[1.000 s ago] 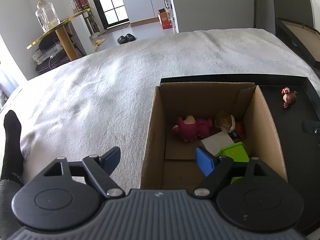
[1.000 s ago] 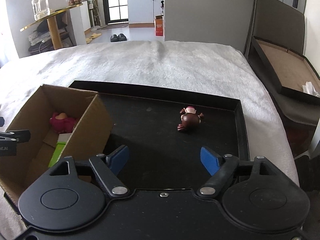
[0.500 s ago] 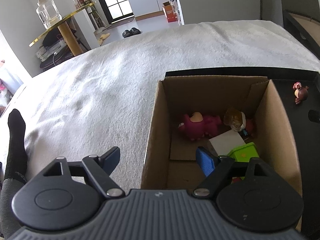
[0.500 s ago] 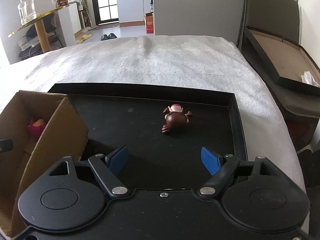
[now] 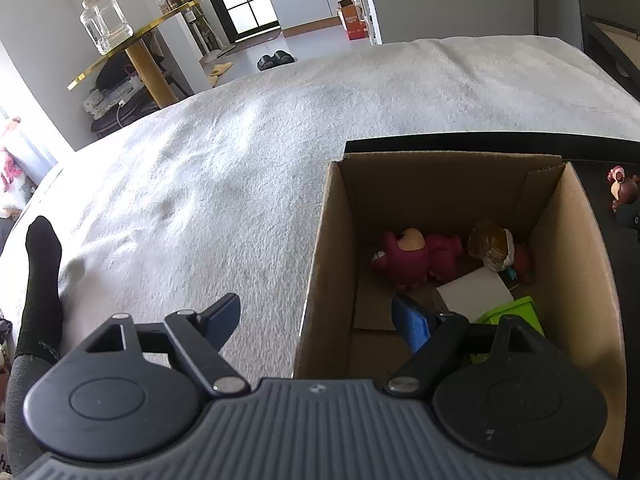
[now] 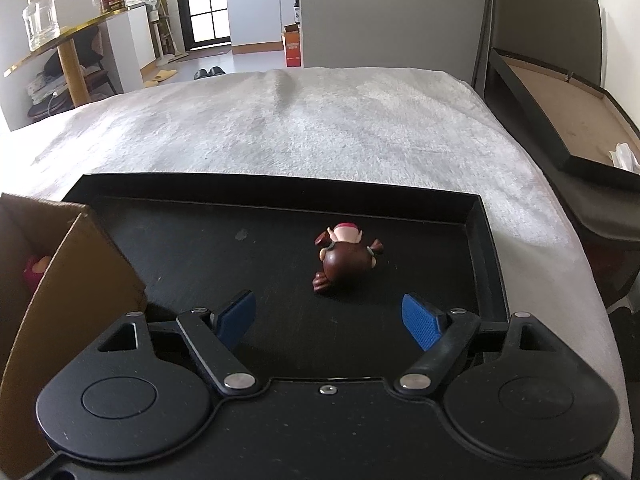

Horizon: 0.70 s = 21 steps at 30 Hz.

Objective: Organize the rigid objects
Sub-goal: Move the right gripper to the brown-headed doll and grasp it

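Note:
A brown toy figure (image 6: 344, 262) lies on its side in the black tray (image 6: 484, 240); it also shows at the right edge of the left wrist view (image 5: 622, 192). My right gripper (image 6: 330, 320) is open and empty, just short of the figure. A cardboard box (image 5: 320, 264) stands in the tray's left end. It holds a magenta plush-like toy (image 5: 416, 256), a small doll (image 5: 496, 248), a white card (image 5: 476, 292) and a green block (image 5: 516, 312). My left gripper (image 5: 320, 318) is open and empty, straddling the box's left wall.
The tray lies on a bed covered with a white blanket (image 6: 320, 128). A dark headboard and an open black-framed case (image 6: 560, 120) are on the right. A gold side table with a glass jar (image 5: 104, 24) stands beyond the bed. A leg in a black sock (image 5: 40, 288) lies at the left.
My right gripper has moved right and closer to the brown figure, which now sits centred ahead of the fingers. My left gripper has drifted slightly left and back along the box.

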Tool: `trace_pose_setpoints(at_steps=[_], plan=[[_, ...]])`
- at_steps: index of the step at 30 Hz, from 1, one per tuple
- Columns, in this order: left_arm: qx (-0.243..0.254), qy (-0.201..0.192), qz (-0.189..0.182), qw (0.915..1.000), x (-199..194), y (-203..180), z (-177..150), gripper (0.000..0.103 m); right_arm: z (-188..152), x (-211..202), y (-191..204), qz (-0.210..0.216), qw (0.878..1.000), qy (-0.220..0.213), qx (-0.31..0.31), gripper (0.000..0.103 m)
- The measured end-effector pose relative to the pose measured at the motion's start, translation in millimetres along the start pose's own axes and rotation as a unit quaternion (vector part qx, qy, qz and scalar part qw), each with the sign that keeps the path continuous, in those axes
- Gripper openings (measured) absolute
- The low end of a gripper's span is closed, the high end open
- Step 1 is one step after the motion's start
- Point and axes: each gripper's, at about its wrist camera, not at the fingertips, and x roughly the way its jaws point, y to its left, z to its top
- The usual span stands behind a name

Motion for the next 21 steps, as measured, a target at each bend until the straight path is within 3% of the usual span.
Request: trace_pose_setpoints(at_steps=[13, 20, 21], plan=[[-0.007, 0.007, 0.002, 0.9999, 7, 2, 1, 0.082, 9, 24, -5, -0.004, 1.000, 0.000, 0.010, 0.078], [-0.011, 0.008, -0.006, 0.9999, 8, 3, 1, 0.082, 11, 36, -7, -0.012, 1.000, 0.002, 0.015, 0.064], [-0.011, 0.007, -0.007, 0.9999, 8, 3, 1, 0.082, 11, 37, -7, -0.014, 1.000, 0.001, 0.012, 0.056]])
